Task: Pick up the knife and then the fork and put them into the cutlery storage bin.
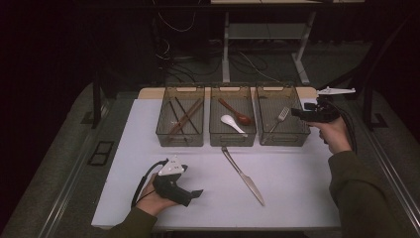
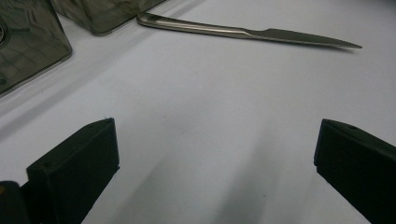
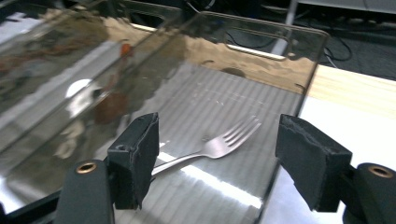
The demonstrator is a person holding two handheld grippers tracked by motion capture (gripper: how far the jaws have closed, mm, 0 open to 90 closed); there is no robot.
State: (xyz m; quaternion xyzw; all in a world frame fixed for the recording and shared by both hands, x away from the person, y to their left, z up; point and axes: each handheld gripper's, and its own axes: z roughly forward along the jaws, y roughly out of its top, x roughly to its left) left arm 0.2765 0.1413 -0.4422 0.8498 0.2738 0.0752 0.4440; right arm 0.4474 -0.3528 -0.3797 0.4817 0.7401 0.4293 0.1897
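Fork (image 3: 224, 142), plain bright steel with four tines, lies on the ribbed floor of the right-hand smoked bin (image 1: 299, 130), seen directly past the right claw (image 3: 217, 161). That claw's jaws stand wide apart with nothing pressed between them; the fork sits below and beyond the pads, untouched. In the high view the right claw (image 1: 296, 113) hovers at the bin's right rim, held by a hand in a dark olive sleeve. Fork (image 1: 280, 117) long axis runs on a diagonal in its bin: tines toward the far right corner, handle down toward the near left. Left claw (image 2: 215, 154) rests low on the tabletop (image 1: 297, 198), jaws spread open and holding nothing; in the high view it (image 1: 197, 194) lies at the near left, pointing right. Beyond it a table knife (image 1: 242, 175) lies flat on the white tabletop, well apart from both claws, handle end close to the middle bin (image 1: 233, 139), blade tip toward the near edge. Middle bin holds a white spoon (image 1: 232, 123) and a brown wooden spoon (image 1: 236, 113); left bin (image 1: 180, 139) holds crossed brown sticks, probably chopsticks (image 1: 184, 119). Tabletop is white, matte, evenly lit. Room behind is dark, with desk legs and loose cables on a grey floor.
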